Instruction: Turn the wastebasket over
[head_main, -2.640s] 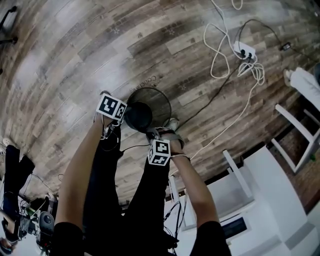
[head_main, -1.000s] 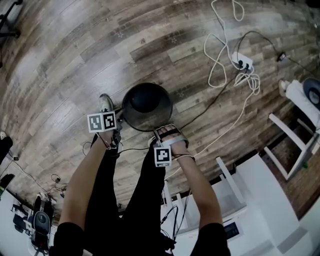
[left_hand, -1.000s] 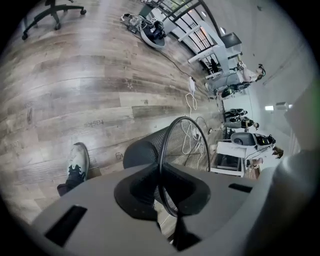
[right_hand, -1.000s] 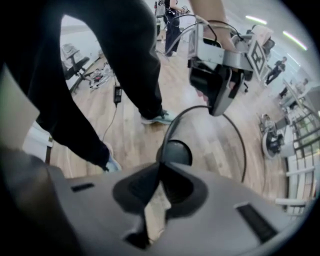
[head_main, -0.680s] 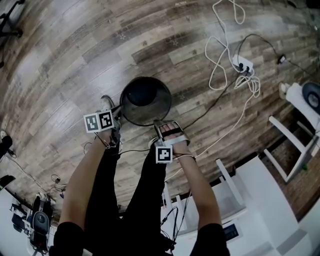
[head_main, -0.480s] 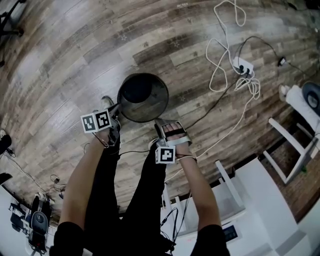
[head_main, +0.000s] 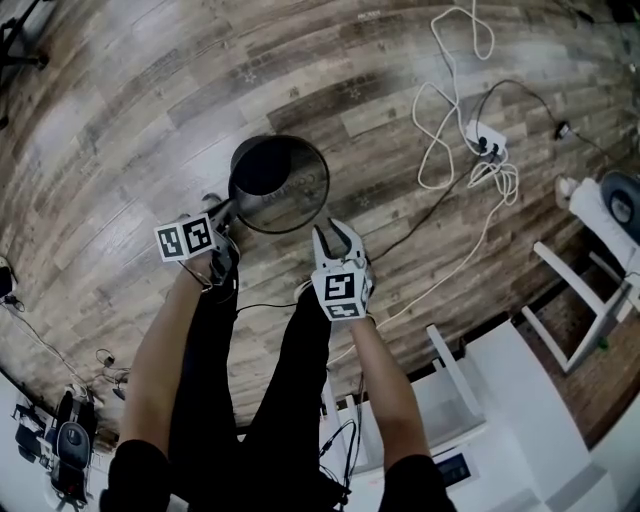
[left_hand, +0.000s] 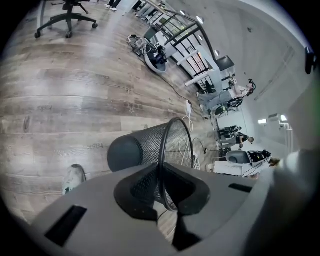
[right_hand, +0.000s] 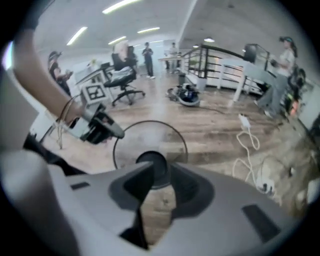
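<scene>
The black mesh wastebasket (head_main: 290, 195) is tilted off the wood floor, its mouth turned up toward me and its dark solid base (head_main: 262, 165) on the far side. My left gripper (head_main: 226, 211) is shut on the wire rim at the basket's left side; in the left gripper view the rim (left_hand: 176, 145) runs straight between the pads of the left gripper (left_hand: 161, 189). My right gripper (head_main: 337, 236) hangs just short of the near rim, open. Its jaws have just been closing a little, with nothing between them. In the right gripper view the basket's mouth (right_hand: 150, 145) lies ahead of the right gripper (right_hand: 156, 186).
White cables and a power strip (head_main: 487, 143) trail over the floor at the right. White furniture (head_main: 520, 390) stands at the lower right. A shoe (head_main: 210, 203) rests beside the basket. An office chair (left_hand: 65, 15) and several people stand farther off.
The right gripper has let go of the basket's near rim, rolled and drawn back. The left gripper has kept its hold and the basket has tipped and shifted up-left in the head view.
</scene>
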